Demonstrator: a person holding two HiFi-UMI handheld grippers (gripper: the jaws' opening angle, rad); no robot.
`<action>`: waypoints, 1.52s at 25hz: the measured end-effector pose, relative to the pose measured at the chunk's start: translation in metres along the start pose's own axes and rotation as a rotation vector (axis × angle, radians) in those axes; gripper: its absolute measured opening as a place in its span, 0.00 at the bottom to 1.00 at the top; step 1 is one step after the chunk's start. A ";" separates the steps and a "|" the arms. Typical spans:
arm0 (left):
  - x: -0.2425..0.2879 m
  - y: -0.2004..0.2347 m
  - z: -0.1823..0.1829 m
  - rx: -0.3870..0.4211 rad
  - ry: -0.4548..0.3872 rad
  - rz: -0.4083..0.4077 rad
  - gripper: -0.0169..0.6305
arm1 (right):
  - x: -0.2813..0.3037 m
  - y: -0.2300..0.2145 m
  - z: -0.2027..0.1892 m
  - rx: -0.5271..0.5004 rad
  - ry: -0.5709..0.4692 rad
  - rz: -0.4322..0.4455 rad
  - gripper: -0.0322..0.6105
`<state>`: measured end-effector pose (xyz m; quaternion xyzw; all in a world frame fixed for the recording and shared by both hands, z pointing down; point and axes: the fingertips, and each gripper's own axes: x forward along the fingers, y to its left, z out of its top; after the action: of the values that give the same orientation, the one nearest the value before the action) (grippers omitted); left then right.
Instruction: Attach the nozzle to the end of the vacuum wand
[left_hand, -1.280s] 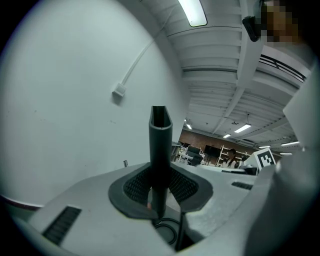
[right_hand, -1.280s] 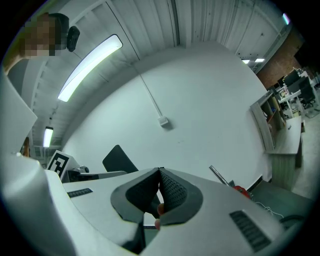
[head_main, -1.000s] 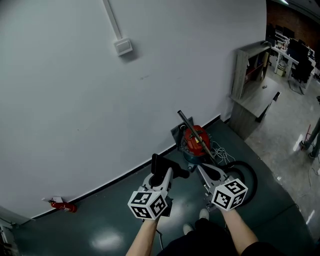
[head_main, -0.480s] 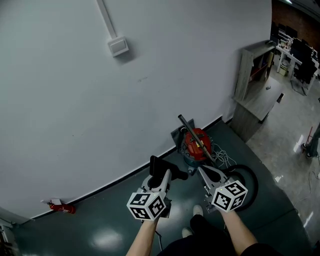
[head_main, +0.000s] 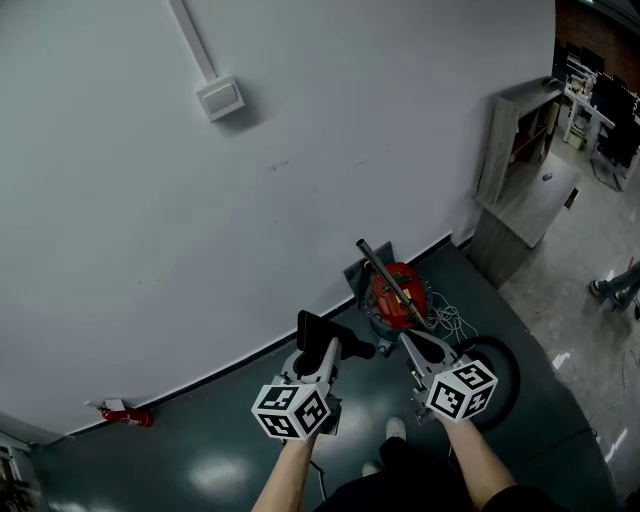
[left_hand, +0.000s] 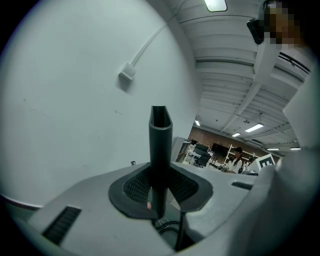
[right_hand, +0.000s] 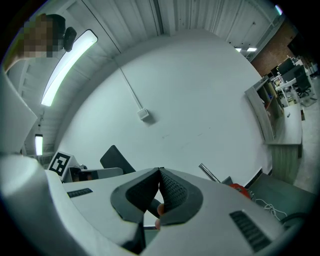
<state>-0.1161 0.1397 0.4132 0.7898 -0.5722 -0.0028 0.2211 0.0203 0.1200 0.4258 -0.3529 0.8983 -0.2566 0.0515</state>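
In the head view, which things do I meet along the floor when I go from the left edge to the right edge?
small red object → black nozzle held in the left tool → red vacuum cleaner → grey cabinet

Nozzle (left_hand: 160, 140) base hidden in left claw (left_hand: 161, 186)

My head camera looks steeply down over my left gripper (head_main: 325, 348) and right gripper (head_main: 412, 345) onto the floor (head_main: 200, 450) and white wall (head_main: 300, 170). Each gripper camera rides close behind its own jaws, facing that wall — all three views share its wall box (head_main: 220, 98).
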 end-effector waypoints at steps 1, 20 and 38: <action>0.004 0.001 0.002 0.000 0.001 0.006 0.16 | 0.003 -0.004 0.001 0.003 0.004 0.002 0.08; 0.066 0.024 0.029 0.019 0.008 0.059 0.16 | 0.056 -0.057 0.019 0.045 0.042 0.031 0.08; 0.153 0.076 0.055 0.013 0.041 0.032 0.16 | 0.131 -0.112 0.031 0.060 0.069 -0.016 0.08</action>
<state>-0.1460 -0.0366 0.4284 0.7818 -0.5801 0.0208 0.2278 -0.0008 -0.0491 0.4668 -0.3494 0.8885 -0.2960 0.0287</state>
